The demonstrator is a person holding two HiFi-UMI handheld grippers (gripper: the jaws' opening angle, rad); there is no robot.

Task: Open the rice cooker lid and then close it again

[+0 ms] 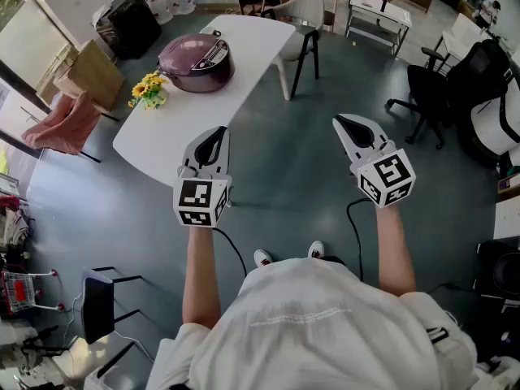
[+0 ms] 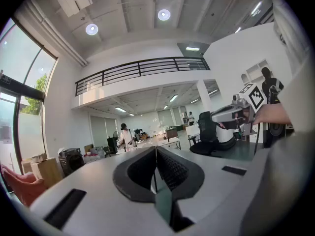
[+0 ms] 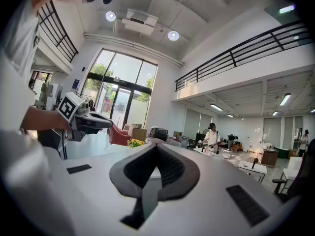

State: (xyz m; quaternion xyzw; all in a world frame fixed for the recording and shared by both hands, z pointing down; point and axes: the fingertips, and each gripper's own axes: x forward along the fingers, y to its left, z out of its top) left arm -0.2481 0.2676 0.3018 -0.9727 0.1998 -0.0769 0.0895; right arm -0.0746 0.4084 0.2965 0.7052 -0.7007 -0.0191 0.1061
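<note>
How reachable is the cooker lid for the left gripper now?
Probably not yet: the left gripper, shut, is at the near edge of the table, the cooker lid far across it. Nothing lies between; the flowers stand aside.

– What sits on the table (image 1: 175, 132)?
– The rice cooker (image 1: 197, 61), toward its far end, with flowers (image 1: 148, 90) just beside it at the table's left edge.
– And around the table?
– A chair (image 1: 302, 15) stands at its far right corner. The left gripper (image 1: 218, 130) is in front of its near end, the right gripper (image 1: 340, 120) off to its right.
</note>
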